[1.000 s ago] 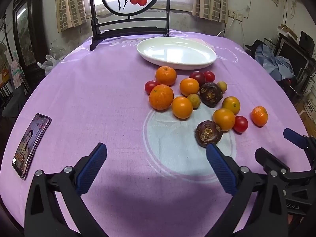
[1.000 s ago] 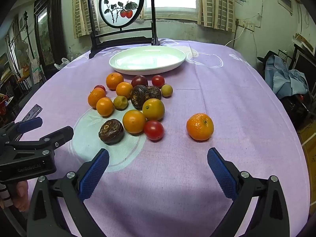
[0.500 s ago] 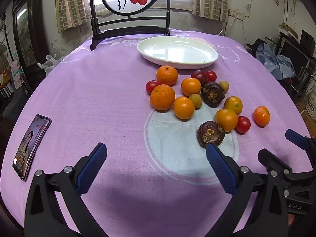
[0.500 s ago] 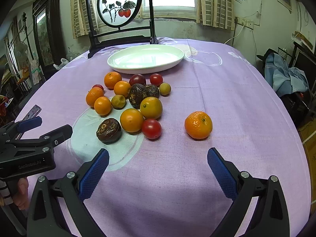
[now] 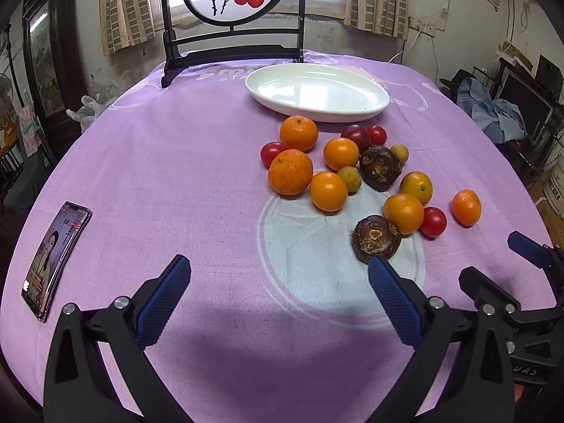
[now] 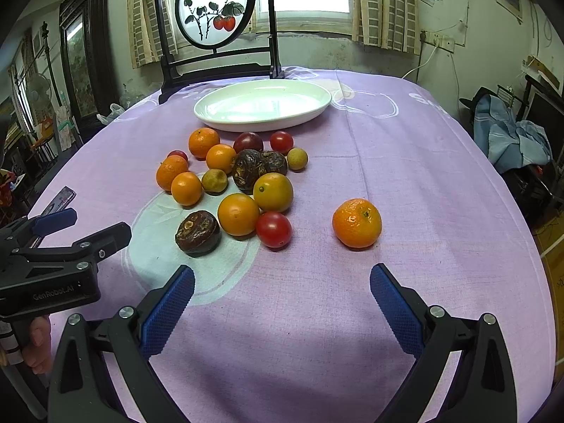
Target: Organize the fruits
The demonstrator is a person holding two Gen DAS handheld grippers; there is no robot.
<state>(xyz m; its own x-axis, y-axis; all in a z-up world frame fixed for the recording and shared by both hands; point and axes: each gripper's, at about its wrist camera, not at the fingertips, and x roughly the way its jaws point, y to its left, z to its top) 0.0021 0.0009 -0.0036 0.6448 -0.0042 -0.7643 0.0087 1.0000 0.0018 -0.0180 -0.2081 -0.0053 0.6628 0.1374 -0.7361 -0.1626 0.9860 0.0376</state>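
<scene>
Several fruits lie loose on the purple tablecloth: oranges, red tomatoes, small yellow-green fruits and dark brown wrinkled fruits. A lone mandarin lies apart at the right; it also shows in the left wrist view. A dark fruit sits nearest the left gripper; it also shows in the right wrist view. An empty white oval plate stands behind the fruits. My left gripper is open and empty, short of the fruits. My right gripper is open and empty, short of the mandarin.
A phone lies near the table's left edge. A dark wooden stand with a round painted screen stands at the table's far edge. The right gripper shows at the right in the left wrist view. Clutter lies beyond the table's right side.
Both views have crept slightly toward the fruits; the fruits sit a little lower and larger in frame. Both grippers stay open and nothing on the table has moved.
</scene>
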